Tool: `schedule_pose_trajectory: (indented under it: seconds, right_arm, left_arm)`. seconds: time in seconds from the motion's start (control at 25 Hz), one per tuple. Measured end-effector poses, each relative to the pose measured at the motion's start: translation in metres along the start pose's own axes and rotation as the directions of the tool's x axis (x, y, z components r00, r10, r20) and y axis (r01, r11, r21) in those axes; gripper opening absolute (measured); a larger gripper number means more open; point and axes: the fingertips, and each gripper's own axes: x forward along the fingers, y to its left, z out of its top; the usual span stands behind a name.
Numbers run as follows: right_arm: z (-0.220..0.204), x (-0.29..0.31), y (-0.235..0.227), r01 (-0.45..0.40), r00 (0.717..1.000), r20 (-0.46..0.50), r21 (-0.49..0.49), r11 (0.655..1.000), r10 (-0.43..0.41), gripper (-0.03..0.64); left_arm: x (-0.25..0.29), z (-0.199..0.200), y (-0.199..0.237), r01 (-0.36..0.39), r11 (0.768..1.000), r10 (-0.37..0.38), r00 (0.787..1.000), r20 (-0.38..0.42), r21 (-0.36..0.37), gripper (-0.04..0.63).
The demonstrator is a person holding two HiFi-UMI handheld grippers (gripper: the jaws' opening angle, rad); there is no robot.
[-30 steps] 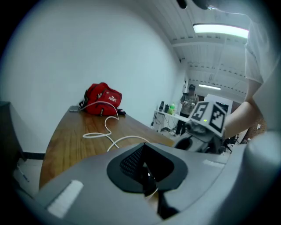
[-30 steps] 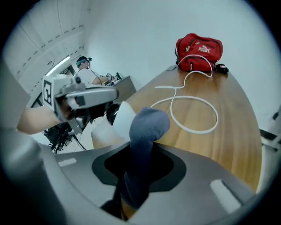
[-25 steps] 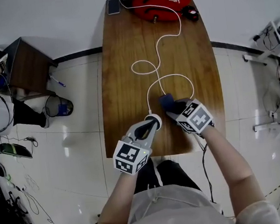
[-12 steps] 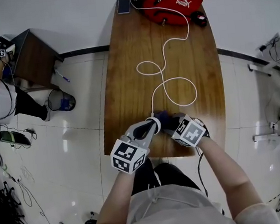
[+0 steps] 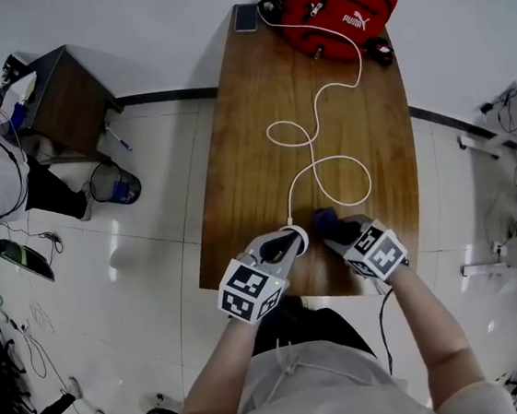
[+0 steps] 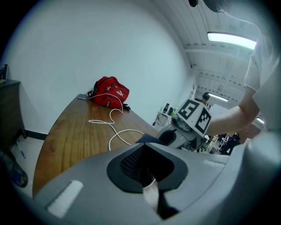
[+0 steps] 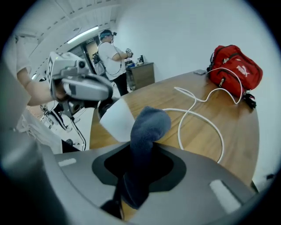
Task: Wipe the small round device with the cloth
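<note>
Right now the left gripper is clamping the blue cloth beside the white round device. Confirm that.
Wrong gripper. The right gripper is clamping the blue cloth beside the white round device; the right gripper view shows it between that gripper's jaws.

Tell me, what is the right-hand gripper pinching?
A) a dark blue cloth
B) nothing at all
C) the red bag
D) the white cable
A: in the right gripper view the dark blue cloth stands clamped between the jaws of the right gripper, close to the white round device.
</note>
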Motion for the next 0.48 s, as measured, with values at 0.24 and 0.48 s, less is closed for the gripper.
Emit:
schedule_pose_trajectory:
  seconds: [0.24, 0.48]
  right_arm:
    - [0.091, 0.002, -0.023, 0.032, 0.997, 0.074, -0.097, 0.995, -0.025, 0.117]
    - [0.153, 0.055, 0.004, -0.176, 0.981, 0.054, -0.165, 0.970, 0.187, 0.118]
  left_arm:
    - [-0.012, 0.015, -0.011, 0.057, 0.998, -0.057, 0.997, 0.042, -0.001, 0.006]
    - [-0.013, -0.001, 0.002, -0.054, 0.996, 0.056, 0.998, 0.027, -0.069, 0.006]
